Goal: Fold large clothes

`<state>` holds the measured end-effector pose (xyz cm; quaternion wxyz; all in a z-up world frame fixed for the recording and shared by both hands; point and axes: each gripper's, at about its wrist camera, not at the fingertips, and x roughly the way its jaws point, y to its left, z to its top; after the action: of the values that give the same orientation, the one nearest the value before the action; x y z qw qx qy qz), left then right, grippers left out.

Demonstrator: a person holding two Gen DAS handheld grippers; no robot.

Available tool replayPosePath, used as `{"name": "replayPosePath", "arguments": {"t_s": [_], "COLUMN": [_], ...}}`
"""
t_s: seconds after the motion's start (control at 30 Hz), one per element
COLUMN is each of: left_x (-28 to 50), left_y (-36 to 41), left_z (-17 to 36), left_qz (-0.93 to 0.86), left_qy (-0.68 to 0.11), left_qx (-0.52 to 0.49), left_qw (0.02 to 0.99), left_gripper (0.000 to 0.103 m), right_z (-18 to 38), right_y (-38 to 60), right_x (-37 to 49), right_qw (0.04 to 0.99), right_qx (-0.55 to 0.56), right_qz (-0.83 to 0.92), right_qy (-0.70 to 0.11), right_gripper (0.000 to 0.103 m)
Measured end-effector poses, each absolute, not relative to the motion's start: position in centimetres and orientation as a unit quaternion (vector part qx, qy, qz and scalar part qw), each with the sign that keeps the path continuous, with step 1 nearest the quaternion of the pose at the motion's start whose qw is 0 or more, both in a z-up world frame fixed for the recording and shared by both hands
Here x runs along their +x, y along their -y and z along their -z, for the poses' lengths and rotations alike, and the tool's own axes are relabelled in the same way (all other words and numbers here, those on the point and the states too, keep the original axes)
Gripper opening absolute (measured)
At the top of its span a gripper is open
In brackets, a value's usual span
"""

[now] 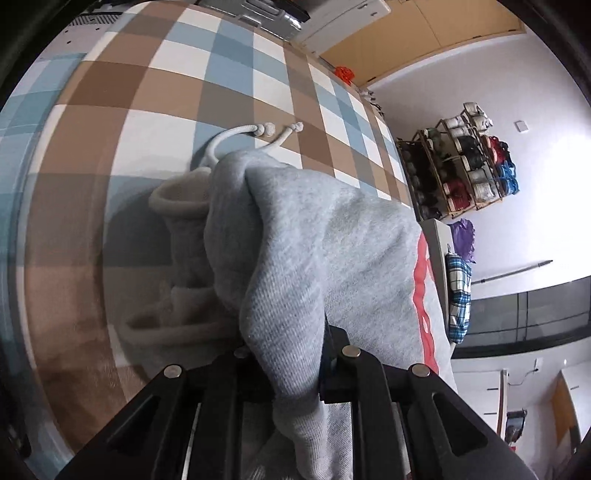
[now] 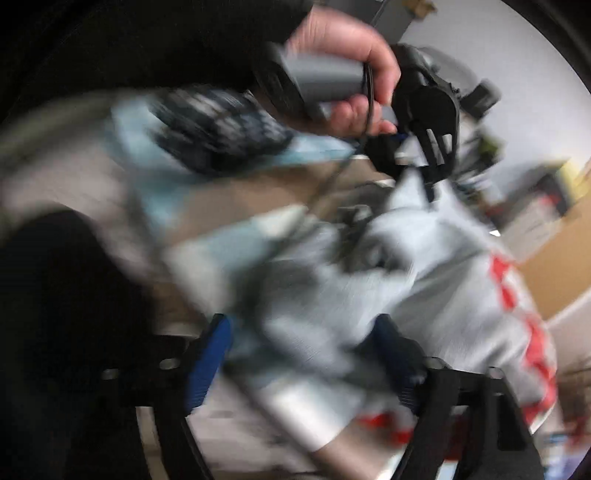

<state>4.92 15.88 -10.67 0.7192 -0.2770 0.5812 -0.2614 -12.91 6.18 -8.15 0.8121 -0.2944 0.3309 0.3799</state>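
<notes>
A grey hoodie (image 1: 325, 236) with red lettering lies bunched on the checked cloth (image 1: 155, 92). Its white drawstrings (image 1: 236, 134) trail onto the cloth beyond it. My left gripper (image 1: 295, 354) is shut on a fold of the hoodie and holds it up off the cloth. In the blurred right wrist view, my right gripper (image 2: 303, 343) is open, its blue fingers (image 2: 210, 354) standing on either side of the hoodie (image 2: 424, 266). The left gripper (image 2: 424, 122), in the person's hand, shows above the hoodie there, pinching a peak of fabric.
A shelf of yarn spools (image 1: 461, 166) stands against the white wall to the right. A blue plaid garment (image 1: 458, 295) and a purple item (image 1: 463, 236) hang past the table edge. A grey case (image 1: 266, 14) sits at the table's far end.
</notes>
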Motion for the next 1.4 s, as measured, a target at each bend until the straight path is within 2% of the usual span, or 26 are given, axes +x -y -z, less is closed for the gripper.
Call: {"name": "replayPosePath", "arguments": {"t_s": [0.1,0.13,0.17,0.2,0.27,0.33,0.47,0.57,0.6,0.67,0.8,0.87,0.93,1.13,1.4], "left_x": [5.2,5.0,5.1,5.3,5.8,6.0,5.8,4.6,3.4,1.4,-4.6,-7.4,-9.6,-13.2,-11.6], "left_y": [-16.3,-16.8,-16.8,-16.8,-17.2,-17.2,-17.4,-18.1,-18.2,-18.5,-19.1,-19.1,-18.5,-14.1,-12.3], "left_z": [10.1,9.9,9.8,9.7,9.9,9.8,8.7,6.5,4.7,2.0,-2.1,-2.7,-2.4,0.6,4.1], "left_qz": [0.274,0.278,0.281,0.283,0.282,0.286,0.285,0.290,0.293,0.279,0.246,0.233,0.246,0.256,0.232], "left_qy": [-0.584,-0.585,-0.588,-0.592,-0.607,-0.616,-0.617,-0.611,-0.601,-0.572,-0.522,-0.506,-0.503,-0.536,-0.552], "left_qx": [-0.262,-0.258,-0.252,-0.250,-0.258,-0.250,-0.242,-0.267,-0.247,-0.210,-0.162,-0.151,-0.161,-0.164,-0.197], "left_qw": [0.717,0.717,0.716,0.712,0.697,0.691,0.693,0.686,0.701,0.742,0.801,0.817,0.813,0.788,0.776], "left_gripper": [0.011,0.011,0.011,0.011,0.014,0.014,0.016,0.017,0.017,0.022,0.024,0.031,0.060,0.061,0.061], "right_z": [3.0,1.6,0.6,-0.5,-1.7,-1.0,5.2,7.2,7.6,7.5,7.1,6.7,6.6,6.0,5.9], "right_y": [-2.1,-0.8,0.2,1.5,4.2,5.5,4.3,3.1,3.0,3.5,4.8,5.1,5.1,7.4,7.9], "right_x": [-13.1,-12.4,-11.6,-10.2,-6.2,-3.1,0.1,-1.8,-1.9,-1.6,-0.7,-0.4,-0.1,-0.2,-0.6], "right_qw": [0.830,0.839,0.847,0.860,0.888,0.885,0.818,0.825,0.824,0.827,0.832,0.837,0.844,0.857,0.861], "right_qx": [-0.231,-0.210,-0.195,-0.176,-0.139,-0.120,-0.179,-0.253,-0.264,-0.247,-0.199,-0.171,-0.141,-0.036,-0.020], "right_qz": [-0.407,-0.404,-0.396,-0.377,-0.320,-0.299,-0.301,-0.277,-0.272,-0.273,-0.292,-0.298,-0.303,-0.329,-0.331], "right_qy": [-0.304,-0.298,-0.296,-0.295,-0.301,-0.336,-0.457,-0.423,-0.421,-0.425,-0.428,-0.426,-0.420,-0.395,-0.385], "right_gripper": [0.083,0.087,0.097,0.101,0.101,0.101,0.100,0.103,0.103,0.103,0.103,0.103,0.103,0.103,0.103]}}
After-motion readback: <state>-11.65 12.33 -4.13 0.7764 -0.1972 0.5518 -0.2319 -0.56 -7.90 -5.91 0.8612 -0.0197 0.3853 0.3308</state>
